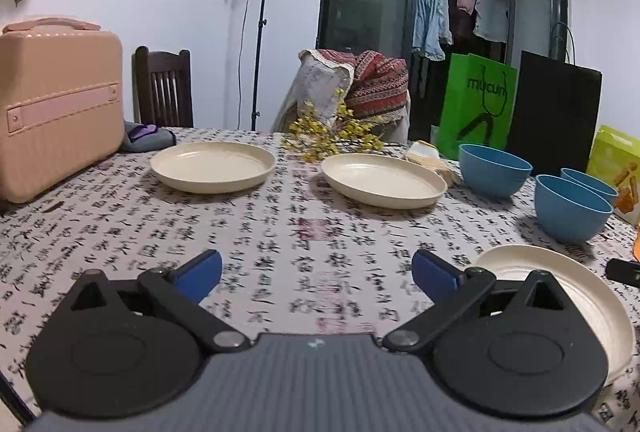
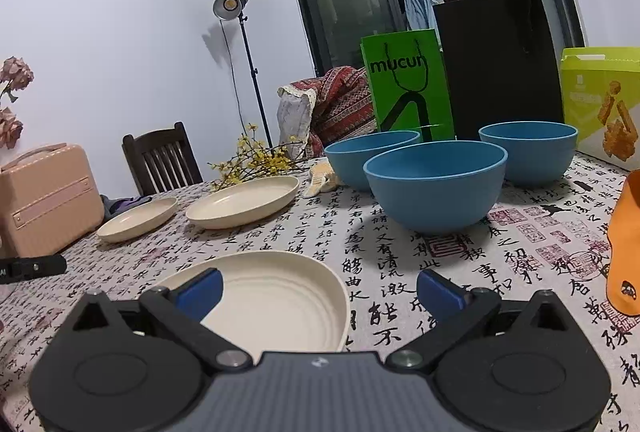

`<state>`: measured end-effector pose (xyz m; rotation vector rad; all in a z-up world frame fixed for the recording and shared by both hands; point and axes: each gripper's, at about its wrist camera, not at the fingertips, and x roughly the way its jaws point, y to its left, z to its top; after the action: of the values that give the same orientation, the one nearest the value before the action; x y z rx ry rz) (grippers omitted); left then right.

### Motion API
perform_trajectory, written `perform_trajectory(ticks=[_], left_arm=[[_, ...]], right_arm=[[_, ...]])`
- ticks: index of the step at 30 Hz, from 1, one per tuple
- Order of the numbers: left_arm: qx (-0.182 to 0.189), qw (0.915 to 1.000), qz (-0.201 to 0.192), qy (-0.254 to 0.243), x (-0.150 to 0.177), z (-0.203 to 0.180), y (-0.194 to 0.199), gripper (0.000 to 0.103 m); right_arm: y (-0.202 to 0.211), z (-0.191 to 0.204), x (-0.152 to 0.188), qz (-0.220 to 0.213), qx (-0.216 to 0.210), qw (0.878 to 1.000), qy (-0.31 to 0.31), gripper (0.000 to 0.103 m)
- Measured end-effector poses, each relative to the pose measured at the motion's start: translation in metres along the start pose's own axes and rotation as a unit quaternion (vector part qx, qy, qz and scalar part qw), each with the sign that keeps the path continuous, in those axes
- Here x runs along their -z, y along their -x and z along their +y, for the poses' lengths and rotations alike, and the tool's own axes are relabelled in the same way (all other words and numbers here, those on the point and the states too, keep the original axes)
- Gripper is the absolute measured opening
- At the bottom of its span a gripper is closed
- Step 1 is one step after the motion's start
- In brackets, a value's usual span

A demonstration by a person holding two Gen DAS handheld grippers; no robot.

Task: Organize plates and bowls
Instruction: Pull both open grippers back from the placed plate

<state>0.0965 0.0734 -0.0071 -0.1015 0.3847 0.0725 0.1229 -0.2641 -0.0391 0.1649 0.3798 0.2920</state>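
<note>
Three cream plates lie on the calligraphy tablecloth: a far-left plate (image 1: 213,166) (image 2: 138,219), a middle plate (image 1: 383,179) (image 2: 244,201) and a near plate (image 1: 576,296) (image 2: 280,300). Three blue bowls stand upright at the right: the nearest bowl (image 2: 436,184) (image 1: 572,206), a back-left bowl (image 2: 366,156) (image 1: 494,168) and a back-right bowl (image 2: 528,150) (image 1: 590,182). My left gripper (image 1: 318,274) is open above bare cloth, left of the near plate. My right gripper (image 2: 320,290) is open, its left finger over the near plate. Neither holds anything.
A pink case (image 1: 60,108) stands at the table's left. Yellow flowers (image 1: 332,132), a green bag (image 2: 406,88), a black bag (image 2: 500,64) and a snack box (image 2: 604,104) line the back. An orange object (image 2: 626,244) sits at the right edge.
</note>
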Motion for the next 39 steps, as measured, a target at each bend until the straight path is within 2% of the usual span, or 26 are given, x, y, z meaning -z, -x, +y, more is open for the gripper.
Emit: perform_trajectory(ticks=[5,11,15,19,29,39], left_arm=[[0.0,0.9999,0.006,0.008,0.002,0.012,-0.007,0.103],[0.003,1.0,0.008,-0.003,0.009,0.008,-0.013,0.103],[-0.015,0.9998,0.005,-0.014,0.012,0.001,-0.014,0.103],[-0.015,0.9997,-0.004,-0.017,0.013,0.0,-0.011,0.103],[-0.036,0.9987,-0.002,-0.036,0.016,-0.008,-0.013,0.103],[-0.049,0.9978,-0.001,-0.044,0.016,-0.01,-0.014,0.103]], right_arm=[[0.004,0.006,0.002,-0.024,0.016,1.0,0.011,0.103],[0.001,0.007,0.002,-0.014,0.007,1.0,0.018,0.103],[0.002,0.004,0.003,-0.015,0.008,1.0,0.004,0.103],[0.004,0.001,0.004,-0.023,0.012,1.0,-0.009,0.103],[0.005,0.004,0.004,-0.027,0.014,1.0,0.0,0.103],[0.008,0.007,0.006,-0.038,0.035,0.999,0.001,0.103]])
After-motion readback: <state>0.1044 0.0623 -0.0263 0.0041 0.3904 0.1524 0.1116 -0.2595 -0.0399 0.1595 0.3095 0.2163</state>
